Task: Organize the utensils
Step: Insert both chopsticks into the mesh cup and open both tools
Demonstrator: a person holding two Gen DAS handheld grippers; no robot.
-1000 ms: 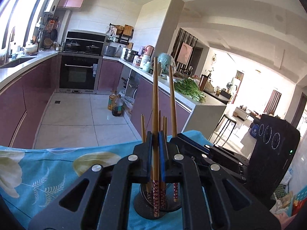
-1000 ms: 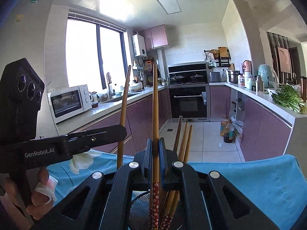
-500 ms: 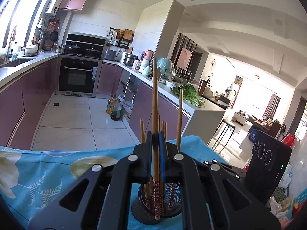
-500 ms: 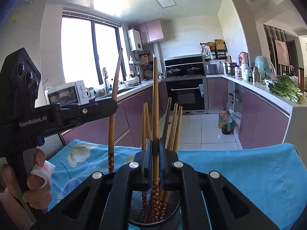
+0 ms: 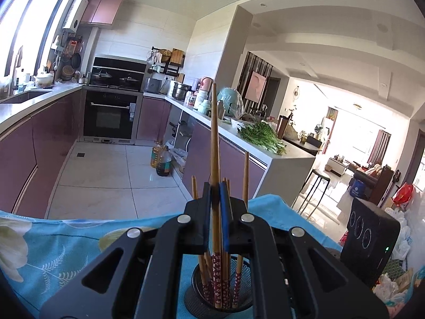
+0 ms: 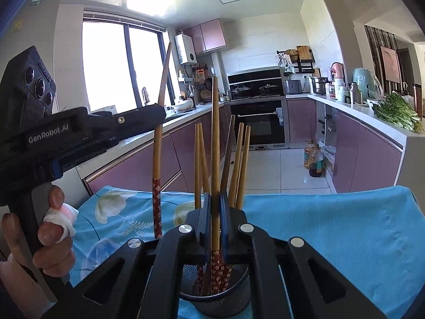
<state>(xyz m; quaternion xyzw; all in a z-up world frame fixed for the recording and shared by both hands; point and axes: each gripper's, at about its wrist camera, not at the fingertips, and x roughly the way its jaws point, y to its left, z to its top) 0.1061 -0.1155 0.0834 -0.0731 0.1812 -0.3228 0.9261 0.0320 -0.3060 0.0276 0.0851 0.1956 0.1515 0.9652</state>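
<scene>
Clearly both grippers are clamped on 1 chopstick each: left gripper [image 5: 215, 199], right gripper [image 6: 215, 207]. Releasing off-centre could drop either beside the mesh holder [image 6: 215, 303].

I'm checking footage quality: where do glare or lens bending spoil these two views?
Left wrist view: the sunlit living room is blown out and walls bow at the edges. Right wrist view: the window and ceiling glare wash out, yet the chopsticks stay sharp.
</scene>
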